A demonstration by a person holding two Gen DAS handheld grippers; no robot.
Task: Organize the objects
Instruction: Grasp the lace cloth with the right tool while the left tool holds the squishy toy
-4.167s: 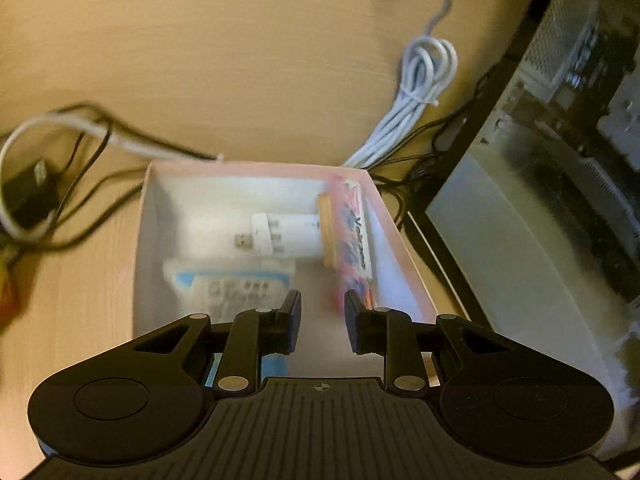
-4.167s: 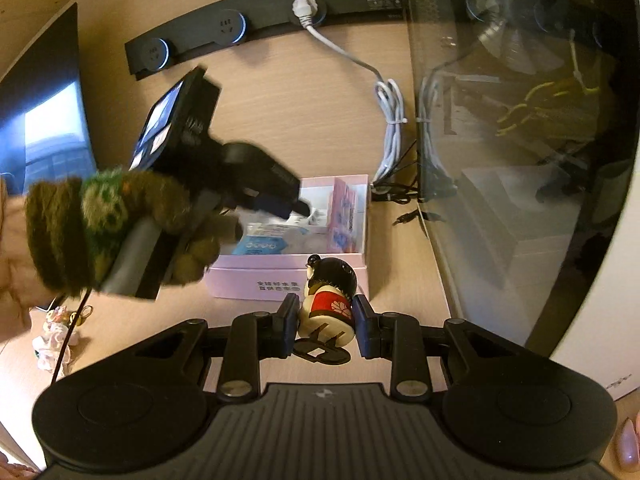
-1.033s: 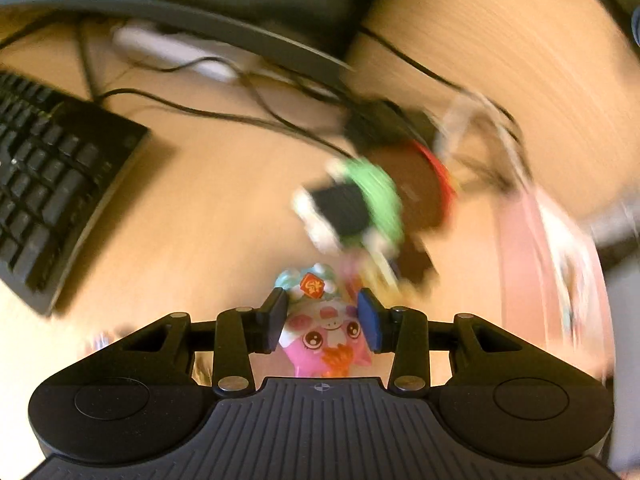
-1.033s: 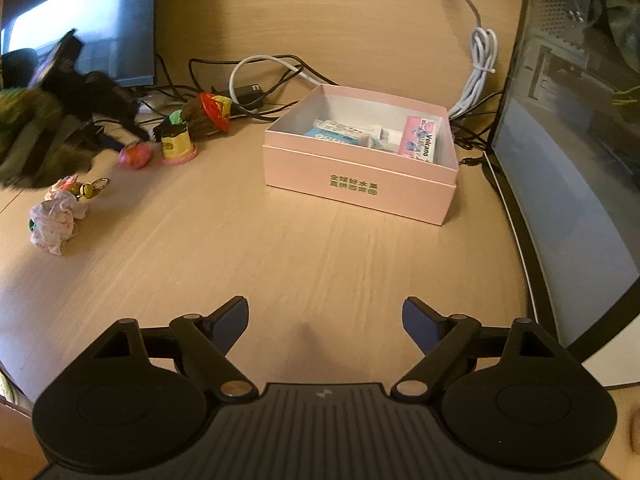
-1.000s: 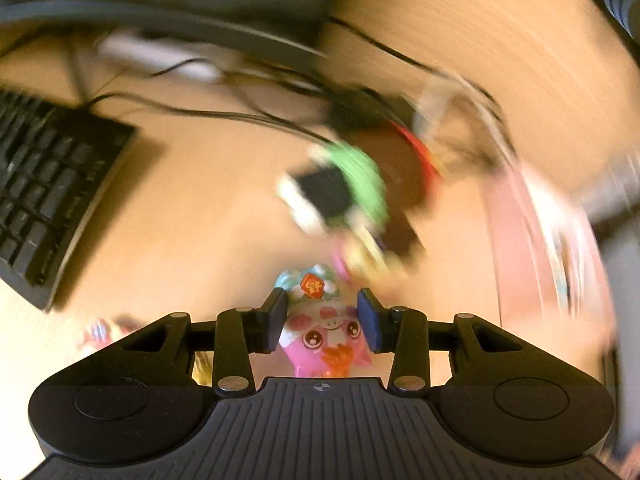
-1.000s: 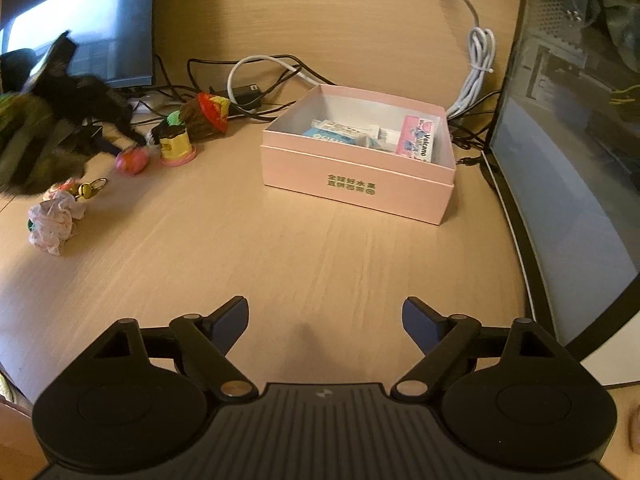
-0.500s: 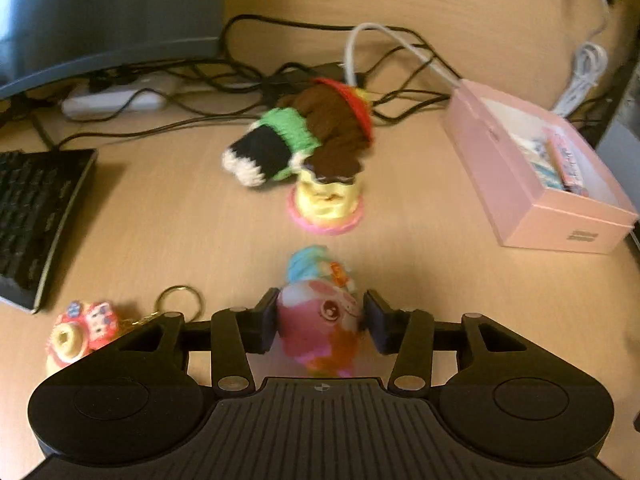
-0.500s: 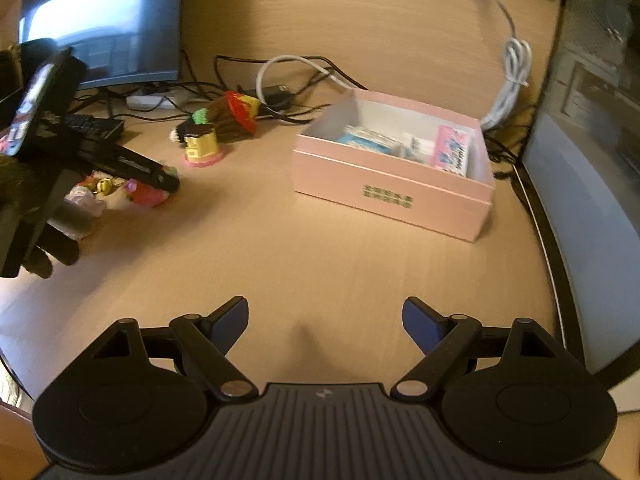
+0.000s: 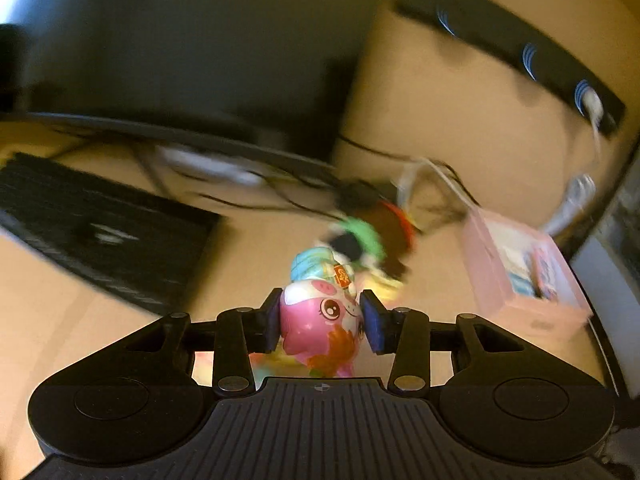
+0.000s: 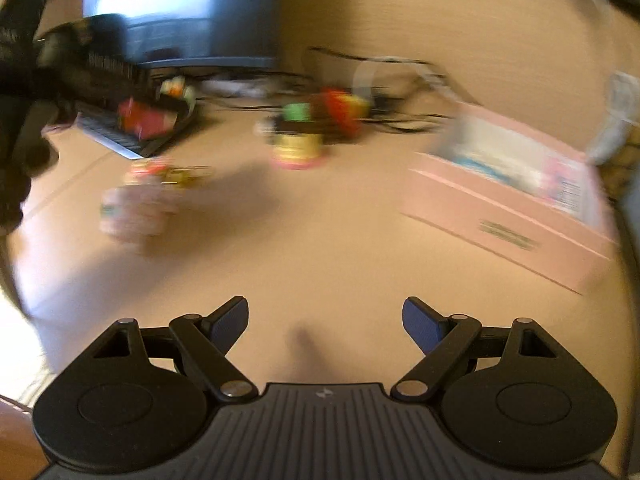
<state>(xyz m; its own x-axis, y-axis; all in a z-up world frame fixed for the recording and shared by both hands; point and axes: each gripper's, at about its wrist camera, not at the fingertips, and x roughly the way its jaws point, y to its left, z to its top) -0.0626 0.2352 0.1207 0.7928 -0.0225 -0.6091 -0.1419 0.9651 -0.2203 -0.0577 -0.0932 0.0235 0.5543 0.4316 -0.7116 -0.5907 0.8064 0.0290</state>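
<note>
My left gripper (image 9: 320, 322) is shut on a pink pig figurine (image 9: 320, 320) with a light blue top, held above the wooden desk. The open pink box (image 9: 520, 280) with several small items inside sits to the right. In the right wrist view the left gripper (image 10: 152, 116) shows blurred at far left with the figurine, and the pink box (image 10: 508, 216) is at right. My right gripper (image 10: 326, 324) is open and empty above the desk.
A knitted brown-green-red toy (image 10: 324, 114) and a yellow-pink cup toy (image 10: 296, 150) lie mid-desk. A keyring charm (image 10: 160, 170) and a pale crumpled toy (image 10: 136, 212) lie left. A keyboard (image 9: 92, 232), monitor (image 9: 172, 52) and cables (image 9: 400, 184) stand behind.
My left gripper has lifted the pig figurine off the desk and tilted upward. The right gripper has swung left; both views are motion-blurred.
</note>
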